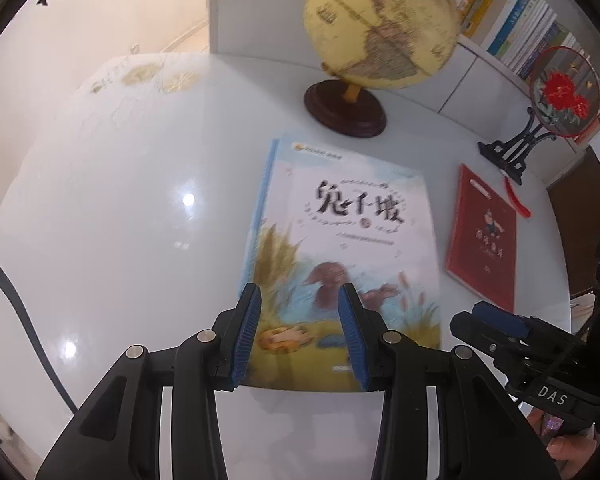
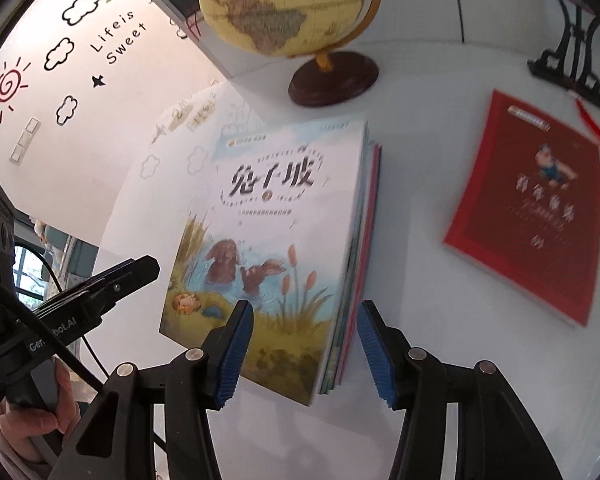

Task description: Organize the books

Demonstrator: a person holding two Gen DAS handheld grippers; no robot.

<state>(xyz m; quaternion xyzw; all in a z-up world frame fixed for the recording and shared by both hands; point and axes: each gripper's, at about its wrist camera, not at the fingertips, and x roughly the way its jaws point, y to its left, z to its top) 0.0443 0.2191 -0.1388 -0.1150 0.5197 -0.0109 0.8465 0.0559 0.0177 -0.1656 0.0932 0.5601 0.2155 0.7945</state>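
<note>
On the glossy white table, a stack of picture books lies topped by the rabbit book, with the globe at twelve o'clock of it and a red book lying apart at three o'clock. The left gripper hovers over the stack's near edge, jaws narrow and holding nothing. The right gripper straddles the stack's near right corner, jaws parted, pads not pressing.

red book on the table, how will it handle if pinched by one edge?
The red book looks thin with a soft cover, so probably light but floppy, likely sagging from one edge. It lies flat on a glossy white table, so a push would probably slide it rather than lift an edge.
</note>
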